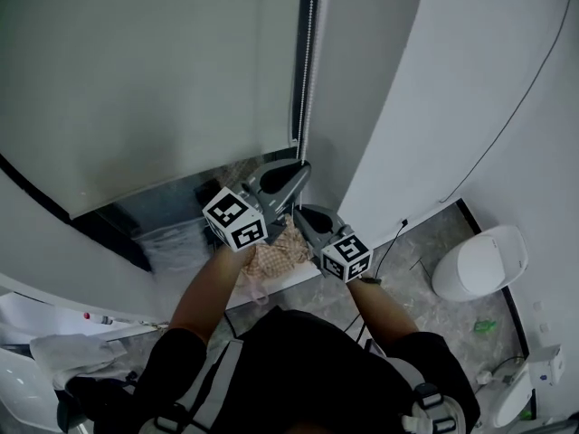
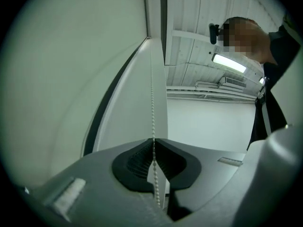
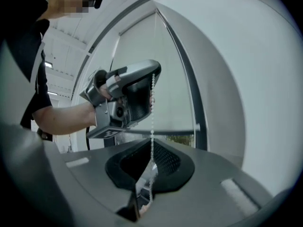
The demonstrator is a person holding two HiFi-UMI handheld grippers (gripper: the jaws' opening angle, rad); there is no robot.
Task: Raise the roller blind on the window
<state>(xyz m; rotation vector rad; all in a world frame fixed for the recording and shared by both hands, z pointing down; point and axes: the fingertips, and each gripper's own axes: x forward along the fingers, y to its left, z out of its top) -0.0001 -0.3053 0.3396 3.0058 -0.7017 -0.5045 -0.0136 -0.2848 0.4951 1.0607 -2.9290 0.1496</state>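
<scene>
The pale roller blind (image 1: 154, 70) covers most of the window, and its bottom bar (image 1: 181, 181) hangs above the sill. A white bead chain (image 1: 306, 52) runs down the blind's right edge. My left gripper (image 1: 294, 174) is shut on that chain, which passes between its closed pads (image 2: 154, 141) and rises straight up (image 2: 152, 108). Just below it, my right gripper (image 1: 303, 213) is also shut on the same chain (image 3: 152, 122). The right gripper view shows the left gripper (image 3: 152, 79) above, pinching the chain, with the blind's bar (image 3: 161, 132) behind.
A white wall column (image 1: 434, 89) stands right of the window with a black cable (image 1: 507, 125) on it. A round white bin (image 1: 479, 262) sits on the floor at the right. A checked cloth (image 1: 276, 256) lies under my hands by the sill.
</scene>
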